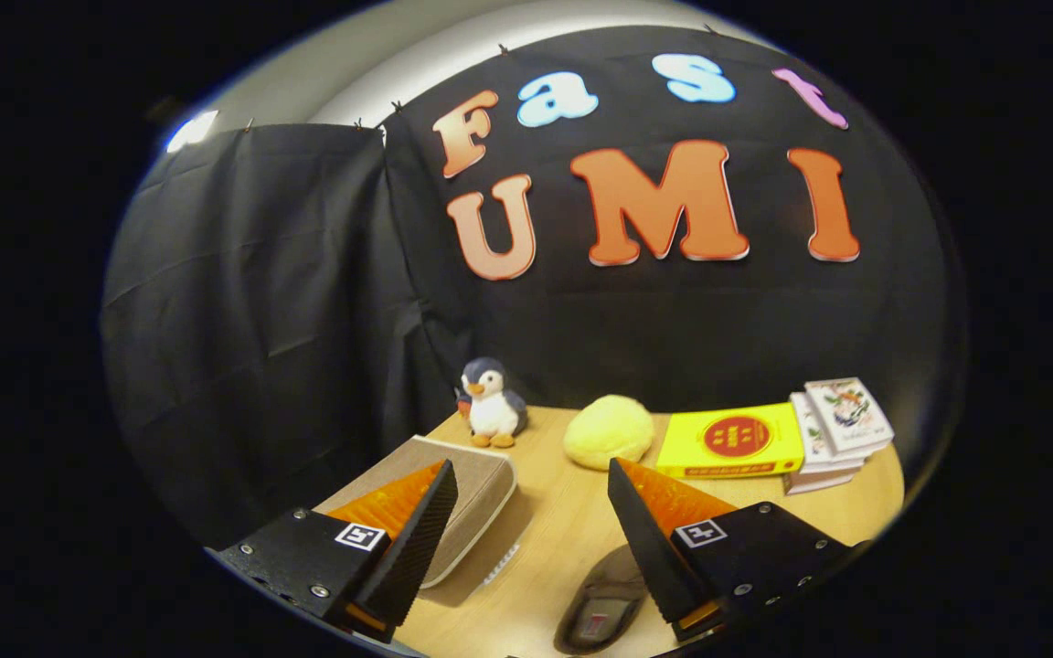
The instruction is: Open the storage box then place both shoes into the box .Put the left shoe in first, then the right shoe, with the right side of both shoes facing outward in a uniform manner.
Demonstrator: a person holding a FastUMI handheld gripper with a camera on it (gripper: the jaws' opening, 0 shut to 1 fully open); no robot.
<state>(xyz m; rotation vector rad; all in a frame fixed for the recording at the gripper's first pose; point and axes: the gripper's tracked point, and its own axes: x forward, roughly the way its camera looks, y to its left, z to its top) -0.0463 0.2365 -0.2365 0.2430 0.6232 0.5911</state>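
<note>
A light wooden table (572, 521) carries everything in view, backed by the booth's black cloth wall (261, 302). The storage box (476, 498), beige with a pale rim, sits closed behind the left finger, partly hidden by it. Beyond the fingers, toward the wall, lie a flat yellow box (732, 440) with a round red mark, a small stack of white booklets (837, 429) just beside it, and a pale yellow round cushion (609, 431). A plush penguin (491, 403) stands upright near the box's far corner. One shoe (601, 603), dark with a grey insole, lies on the table low between the fingers, close to the right one; its far end is cut off. The gripper (531, 530) hangs above the table with its fingers spread wide, holding nothing.
</note>
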